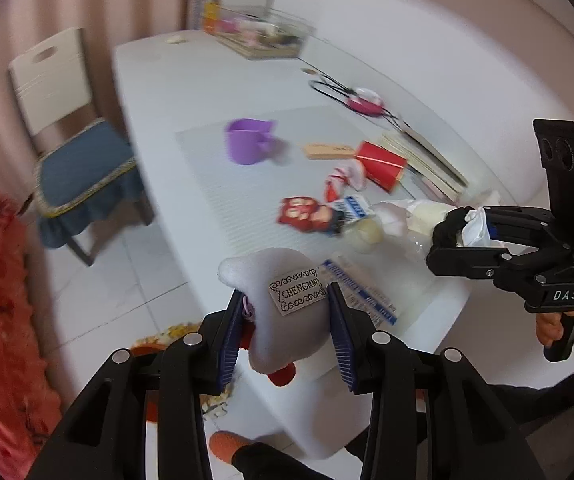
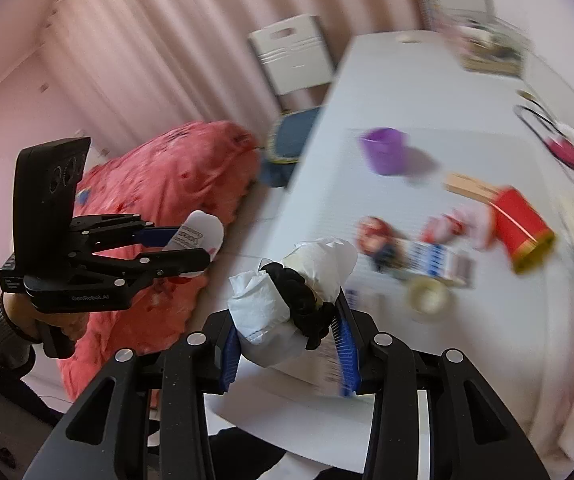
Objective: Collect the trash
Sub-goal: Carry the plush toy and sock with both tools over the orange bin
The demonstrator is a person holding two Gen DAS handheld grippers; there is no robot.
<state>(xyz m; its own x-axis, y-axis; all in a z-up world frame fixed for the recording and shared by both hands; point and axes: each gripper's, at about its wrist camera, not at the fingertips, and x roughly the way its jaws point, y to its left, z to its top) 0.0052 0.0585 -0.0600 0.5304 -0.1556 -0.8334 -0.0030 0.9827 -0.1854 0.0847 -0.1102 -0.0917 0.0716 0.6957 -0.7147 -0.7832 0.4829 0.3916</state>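
My left gripper is shut on a soft white foam piece that carries a small "CHENGMIN" label. It hangs off the table's near corner, above the floor. My right gripper is shut on a bundle of crumpled white tissue wrapped with a black scrunchie-like band. Each wrist view shows the other gripper lifted clear of the table: the right gripper with its tissue, and the left gripper with the foam piece. Snack wrappers, a red paper cup and a tape roll lie on the table mat.
The white table also bears a purple cup, a stack of books and a wire basket at the far end. A chair with a blue cushion stands to the left. A red blanket lies beside the table.
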